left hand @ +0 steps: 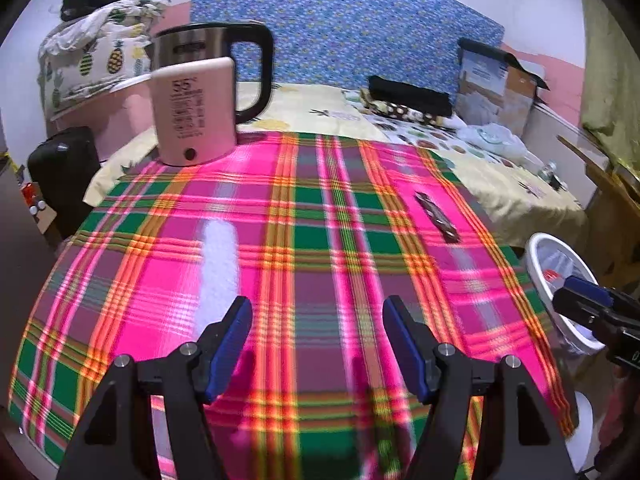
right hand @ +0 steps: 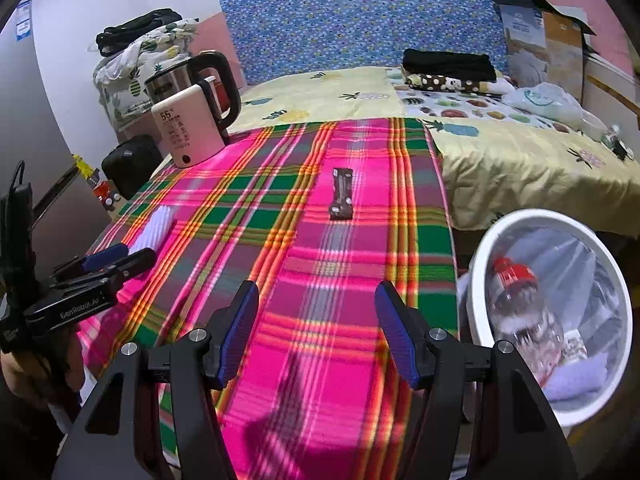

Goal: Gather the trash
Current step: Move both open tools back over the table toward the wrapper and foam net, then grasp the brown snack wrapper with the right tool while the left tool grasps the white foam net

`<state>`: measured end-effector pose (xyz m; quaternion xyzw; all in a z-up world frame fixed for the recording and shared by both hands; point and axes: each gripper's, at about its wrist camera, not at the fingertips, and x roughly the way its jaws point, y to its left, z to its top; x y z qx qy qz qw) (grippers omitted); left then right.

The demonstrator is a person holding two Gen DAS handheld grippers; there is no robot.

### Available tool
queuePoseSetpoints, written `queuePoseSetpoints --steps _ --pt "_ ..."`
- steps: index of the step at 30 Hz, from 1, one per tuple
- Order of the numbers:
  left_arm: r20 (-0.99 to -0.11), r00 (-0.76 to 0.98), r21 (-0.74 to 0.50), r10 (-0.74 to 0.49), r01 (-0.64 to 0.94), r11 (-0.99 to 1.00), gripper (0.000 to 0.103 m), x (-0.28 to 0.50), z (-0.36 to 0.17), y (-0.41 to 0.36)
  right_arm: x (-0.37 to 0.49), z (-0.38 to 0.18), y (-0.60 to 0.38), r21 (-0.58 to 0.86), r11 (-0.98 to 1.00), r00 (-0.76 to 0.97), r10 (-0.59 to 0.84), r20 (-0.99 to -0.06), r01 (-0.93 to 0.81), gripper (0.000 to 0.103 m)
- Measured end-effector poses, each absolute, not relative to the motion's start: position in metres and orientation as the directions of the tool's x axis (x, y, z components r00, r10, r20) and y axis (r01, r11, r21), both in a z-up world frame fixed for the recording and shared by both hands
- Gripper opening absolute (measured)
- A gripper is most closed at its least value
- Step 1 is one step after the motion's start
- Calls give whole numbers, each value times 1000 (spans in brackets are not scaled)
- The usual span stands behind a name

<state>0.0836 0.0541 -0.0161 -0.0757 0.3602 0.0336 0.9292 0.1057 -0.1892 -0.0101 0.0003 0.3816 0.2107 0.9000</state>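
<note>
Both my tools hover low over the counter [right hand: 304,320], which is draped in a pink, green and orange plaid cloth [left hand: 304,240]. My left tool [left hand: 318,344] has its blue-padded fingers spread wide with nothing between them, and my right tool [right hand: 318,332] is spread the same way, also holding nothing.

The trash left on the cloth is a dark brown wrapper [right hand: 341,195], lying flat toward the far right part of the counter, well ahead of both tools and apart from everything else. From my left wrist view it appears as a dark strip [left hand: 436,216] off to the right of the tool's line.

A white bin [right hand: 480,280] lined with a clear bag stands just beside the counter's right edge. Inside it lies a clear plastic bottle [right hand: 528,320] with a red label, resting on pale crumpled material I cannot identify. In my left wrist view the right tool sits in front of the bin's rim.

At the counter's far left corner a pink electric kettle [left hand: 192,112] stands upright, with a steel kettle [left hand: 216,48] with a black handle just behind it. Beyond the counter is a bed [right hand: 520,152] with a yellow pineapple-print cover.
</note>
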Motion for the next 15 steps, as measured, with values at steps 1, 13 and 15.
queuePoseSetpoints --steps 1,13,15 --pt "-676 737 -116 17 -129 985 70 86 -16 59 109 -10 -188 162 910 619 381 -686 -381 62" --pt "-715 690 -86 108 -240 967 70 115 -41 102 148 -20 -175 150 913 598 366 -713 -380 56" --pt "-729 675 -86 113 -254 963 67 118 -48 106 156 -23 -172 141 915 594 357 -721 -379 55"
